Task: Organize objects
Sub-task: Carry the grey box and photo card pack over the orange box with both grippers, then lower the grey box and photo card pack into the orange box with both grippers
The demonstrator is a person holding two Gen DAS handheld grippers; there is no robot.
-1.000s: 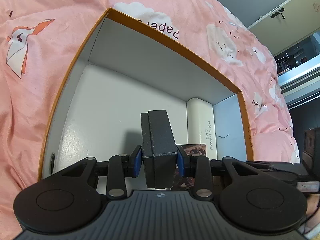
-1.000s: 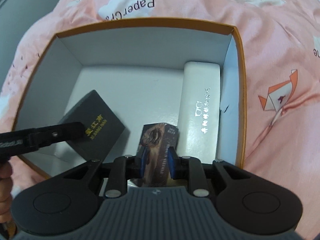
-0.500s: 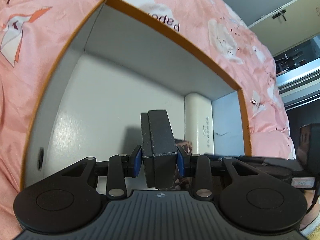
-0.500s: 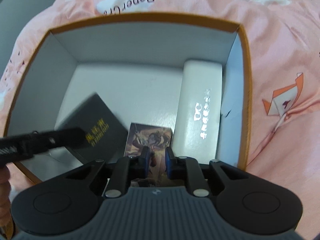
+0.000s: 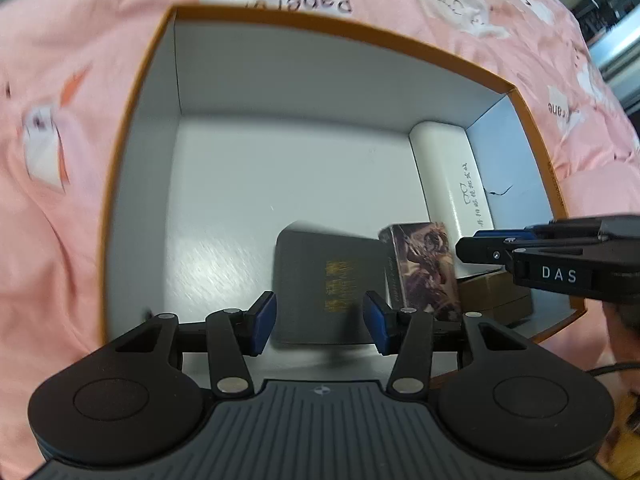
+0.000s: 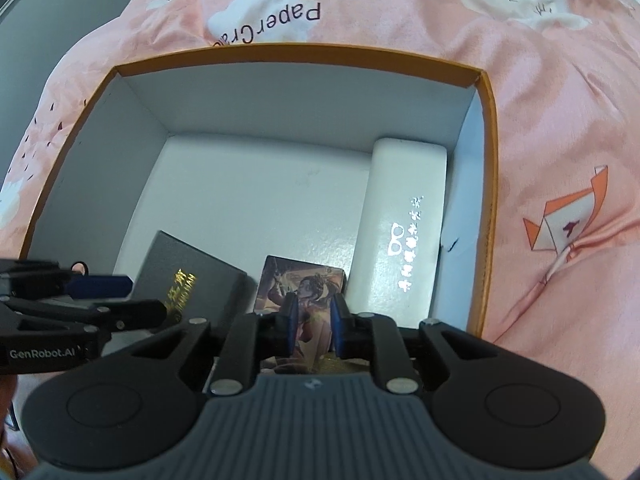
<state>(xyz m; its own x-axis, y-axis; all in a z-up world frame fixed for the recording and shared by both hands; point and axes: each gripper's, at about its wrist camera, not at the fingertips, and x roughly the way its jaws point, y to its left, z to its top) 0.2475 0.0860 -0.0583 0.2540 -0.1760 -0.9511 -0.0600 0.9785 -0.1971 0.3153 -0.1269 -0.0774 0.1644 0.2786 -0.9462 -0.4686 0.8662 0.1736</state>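
We hold our left gripper (image 5: 320, 322) over the open box (image 5: 340, 26), its jaws opening, pads clear of the dark case (image 5: 328, 280) lying at lower centre of the left view; our right gripper (image 6: 314, 326) is pinched nearly closed with nothing between its pads, above the illustrated pack (image 6: 300, 288), which sits between the dark case and the white case (image 6: 404, 224) at right; lifting carelessly, we could snag the dark case and shove the pack askew; blur smears the gold lettering, and our grippers hide the box's near wall.

Black box (image 5: 328, 284) motion-blurred, gold lettering unreadable; its near edge hidden behind left gripper (image 5: 319, 322). Brown item (image 5: 494, 294) beside black box mostly occluded.
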